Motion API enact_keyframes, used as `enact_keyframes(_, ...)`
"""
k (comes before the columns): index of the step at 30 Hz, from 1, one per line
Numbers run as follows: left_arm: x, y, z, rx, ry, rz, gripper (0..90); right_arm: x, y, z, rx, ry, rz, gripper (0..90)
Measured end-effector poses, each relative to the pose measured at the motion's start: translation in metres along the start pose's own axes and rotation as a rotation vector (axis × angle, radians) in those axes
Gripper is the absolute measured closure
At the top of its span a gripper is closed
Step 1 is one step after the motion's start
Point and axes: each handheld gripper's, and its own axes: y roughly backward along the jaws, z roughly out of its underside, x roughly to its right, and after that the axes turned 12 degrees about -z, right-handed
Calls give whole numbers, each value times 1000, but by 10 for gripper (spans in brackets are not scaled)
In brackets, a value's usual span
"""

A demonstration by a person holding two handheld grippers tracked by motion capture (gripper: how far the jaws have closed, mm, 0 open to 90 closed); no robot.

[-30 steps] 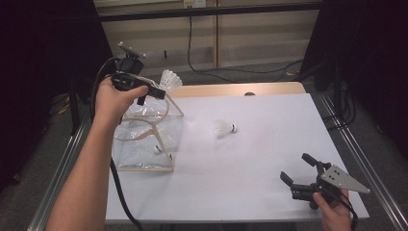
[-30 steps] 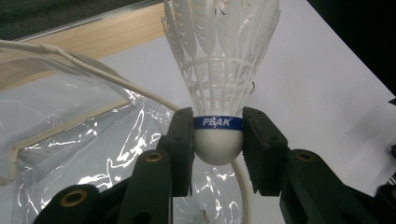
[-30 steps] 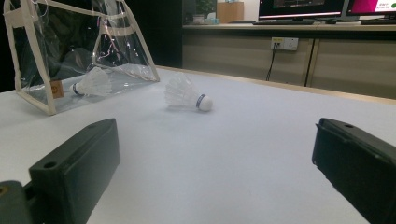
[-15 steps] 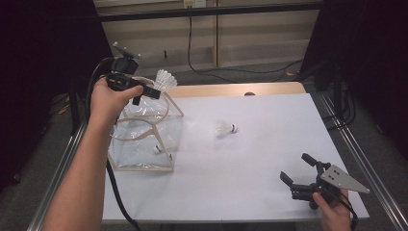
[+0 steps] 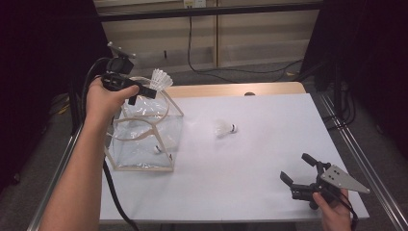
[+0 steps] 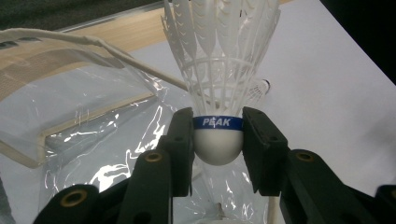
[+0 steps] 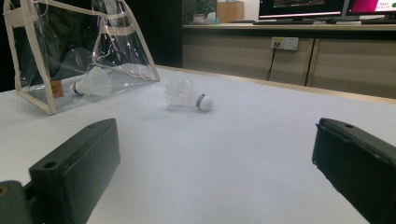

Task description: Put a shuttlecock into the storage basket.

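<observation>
Three shuttlecocks are in sight; one is clamped by its white cork base between the jaws of the left gripper [image 6: 218, 140], feathers pointing away from the hand, with a blue band reading PEAK just above the pads; this held shuttlecock [image 6: 219, 70] hangs over the open top of the clear plastic bag [image 5: 144, 139], which stands near the left edge of the white table [image 5: 269, 159]; in the high view the left gripper [image 5: 144, 91] sits above the bag's far rim, and the feathers [image 5: 160, 79] poke out to its right; a second shuttlecock [image 5: 158, 149] lies inside the bag on its bottom, seen through the plastic; a third shuttlecock [image 5: 224, 128] lies on its side on the table, well apart from the bag, its cork toward the right; the right gripper [image 5: 298, 173] rests low near the table's front right corner, jaws spread wide with nothing between them; its own view looks across the table toward the loose shuttlecock [image 7: 187, 95] and the bag [image 7: 79, 56].
</observation>
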Motion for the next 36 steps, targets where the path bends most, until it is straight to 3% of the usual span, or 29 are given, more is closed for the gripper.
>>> enact_keyframes(36,-28,-3,16,-11,58,-65,655,0,0,0,-2,-1,2,7)
